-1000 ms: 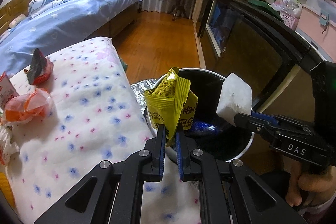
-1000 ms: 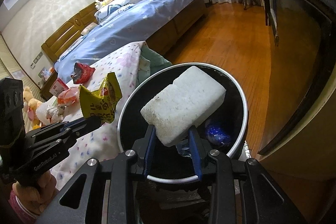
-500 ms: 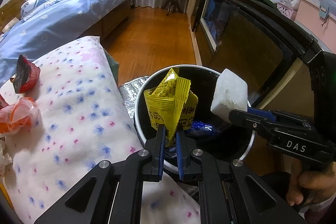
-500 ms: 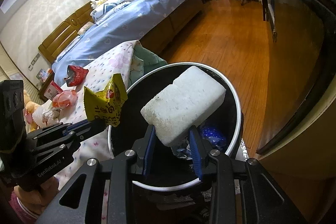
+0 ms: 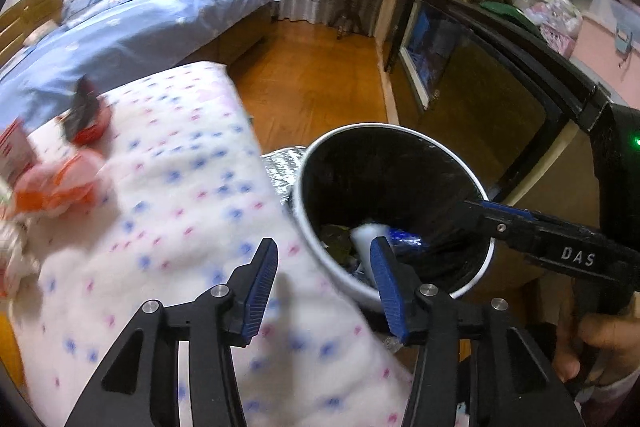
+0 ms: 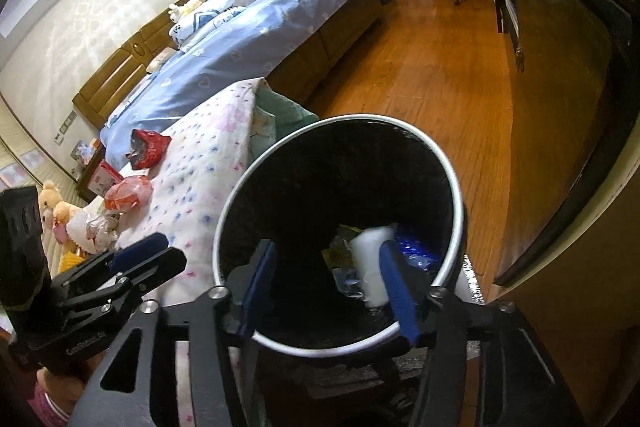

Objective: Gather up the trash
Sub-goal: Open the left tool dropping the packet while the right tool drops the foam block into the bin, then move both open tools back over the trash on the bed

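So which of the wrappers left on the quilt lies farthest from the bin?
The red wrapper, up the quilt toward the blue bed; the orange one lies nearer the bin.

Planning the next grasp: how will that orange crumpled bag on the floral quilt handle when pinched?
The orange crumpled bag looks like thin film, so probably light and floppy; expect it to collapse between the fingers. It lies on the soft floral quilt, which may give under a push. Its bunched folds likely offer an easy pinch, though glossy film could slip.

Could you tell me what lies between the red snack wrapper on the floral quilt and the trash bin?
In the right wrist view, only bare floral quilt separates the red snack wrapper from the trash bin.
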